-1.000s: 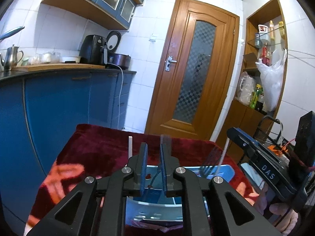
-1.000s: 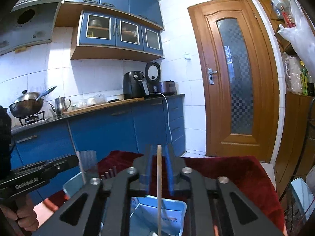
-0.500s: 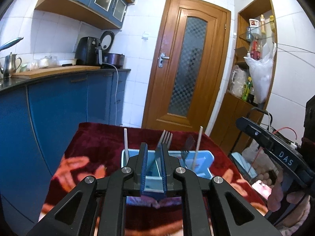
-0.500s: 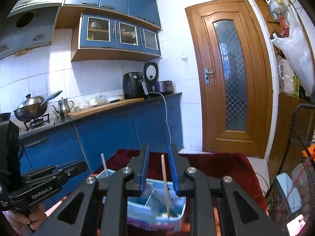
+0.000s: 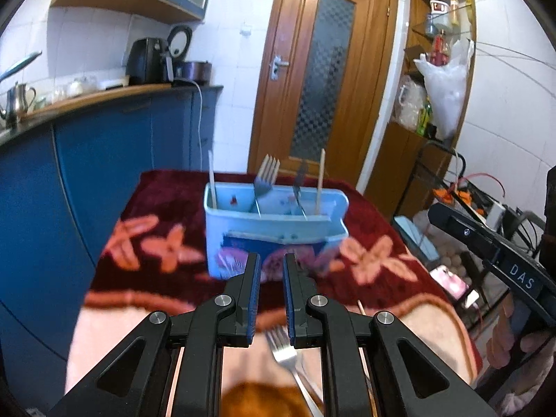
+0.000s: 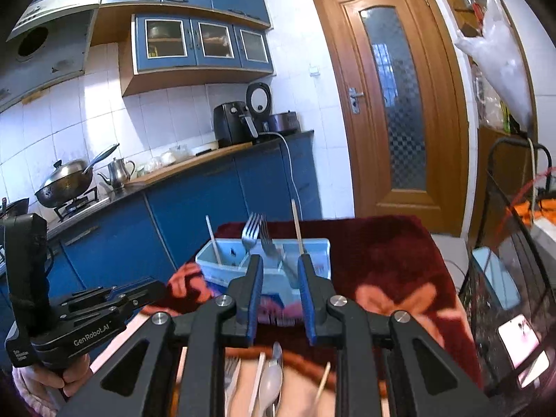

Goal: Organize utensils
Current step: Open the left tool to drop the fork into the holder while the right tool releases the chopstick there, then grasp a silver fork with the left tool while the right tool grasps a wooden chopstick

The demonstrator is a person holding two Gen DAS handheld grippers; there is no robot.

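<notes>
Both the left claw (image 5: 270, 278) and right claw (image 6: 278, 278) stand slightly spread, empty; reaching for the loose fork (image 5: 283, 347), either could nudge the light caddy (image 5: 274, 229) over.

A pale blue plastic utensil caddy (image 5: 274, 222) stood on a dark red blanket with salmon-pink flowers (image 5: 166, 243).

We see a kitchen with white tiled walls (image 6: 104, 114) and blue cabinets (image 6: 194, 40). A wooden door (image 6: 392, 97) with patterned glass stands beside a wooden shelf (image 5: 441, 45).
</notes>
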